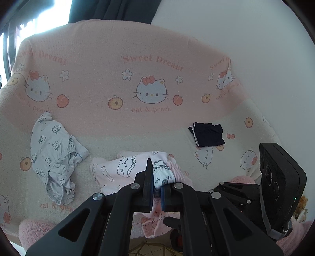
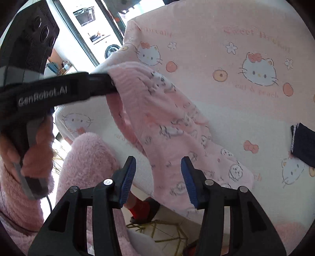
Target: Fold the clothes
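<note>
I'm looking into a home here, a living space: a pink cat-and-peach blanket (image 1: 149,59) covers the piece of furniture ahead, dark curtains (image 1: 110,9) hang by a bright window (image 1: 49,15), and through the glass door I can see kitchen shelves (image 2: 92,25) with household bits.

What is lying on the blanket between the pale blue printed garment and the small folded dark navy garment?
In the left wrist view, the pink printed garment lies between the pale blue printed garment and the folded dark navy garment, with the left gripper clamped on its waistband.
</note>
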`<control>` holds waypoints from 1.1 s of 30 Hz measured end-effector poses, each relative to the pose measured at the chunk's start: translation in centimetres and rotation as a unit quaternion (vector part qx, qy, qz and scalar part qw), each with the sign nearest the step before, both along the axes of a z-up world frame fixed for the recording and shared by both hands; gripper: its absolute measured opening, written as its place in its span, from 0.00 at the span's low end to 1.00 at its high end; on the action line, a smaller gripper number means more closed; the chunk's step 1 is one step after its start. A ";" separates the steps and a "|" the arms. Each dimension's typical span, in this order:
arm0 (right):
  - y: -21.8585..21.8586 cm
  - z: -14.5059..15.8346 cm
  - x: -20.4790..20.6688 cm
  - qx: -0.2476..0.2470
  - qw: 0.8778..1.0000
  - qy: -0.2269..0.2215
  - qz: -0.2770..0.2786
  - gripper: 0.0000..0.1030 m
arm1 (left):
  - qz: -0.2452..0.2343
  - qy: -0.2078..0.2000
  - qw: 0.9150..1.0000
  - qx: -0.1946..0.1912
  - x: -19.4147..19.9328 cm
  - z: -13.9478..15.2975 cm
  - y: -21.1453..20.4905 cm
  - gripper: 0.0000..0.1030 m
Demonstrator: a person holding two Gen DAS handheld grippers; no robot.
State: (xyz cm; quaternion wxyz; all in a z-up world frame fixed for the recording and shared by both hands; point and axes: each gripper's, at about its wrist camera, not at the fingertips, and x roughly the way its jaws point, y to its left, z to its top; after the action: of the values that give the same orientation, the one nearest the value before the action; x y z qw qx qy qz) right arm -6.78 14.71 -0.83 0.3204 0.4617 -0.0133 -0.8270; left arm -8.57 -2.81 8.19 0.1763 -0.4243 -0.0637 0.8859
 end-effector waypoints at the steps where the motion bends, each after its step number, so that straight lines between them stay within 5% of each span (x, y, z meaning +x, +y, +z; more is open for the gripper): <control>1: -0.5 -0.1 -0.5 0.003 1.000 0.009 -0.004 0.49 | 0.001 -0.001 1.000 0.001 0.2 0.0 -0.1 0.06; 5: -2.4 -2.1 -2.2 0.049 0.998 0.034 -0.017 0.42 | 0.005 -0.002 1.000 0.002 0.7 -0.2 -0.5 0.06; 7: -3.6 -4.1 -2.8 0.106 0.993 0.049 -0.030 0.15 | 0.015 0.003 1.000 -0.023 1.0 -0.6 -0.8 0.06; 10: -0.6 -4.2 -3.7 0.142 0.984 0.063 -0.086 0.12 | 0.026 0.003 0.998 -0.063 1.1 -1.6 -1.5 0.06; 14: 3.5 -1.0 -3.5 0.163 0.970 0.105 -0.147 0.12 | 0.034 -0.021 0.997 -0.070 0.5 -3.7 -2.0 0.06; 23: 5.1 11.5 1.8 0.055 0.956 0.220 -0.186 0.11 | -0.019 -0.062 0.993 -0.095 0.2 -8.5 3.3 0.08; 30: 6.0 14.3 3.1 0.032 0.947 0.242 -0.206 0.11 | -0.037 -0.091 0.985 -0.144 1.4 -11.9 4.6 0.10; 33: 8.4 14.5 3.0 0.010 0.948 0.222 -0.226 0.11 | -0.022 -0.058 0.985 -0.163 2.3 -9.9 4.1 0.24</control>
State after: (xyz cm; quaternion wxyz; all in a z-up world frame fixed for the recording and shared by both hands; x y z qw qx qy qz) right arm -3.82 23.15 13.66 0.1150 0.2545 -0.0375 -0.9595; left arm -6.28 1.25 -1.70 0.1205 -0.4996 0.0811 0.8540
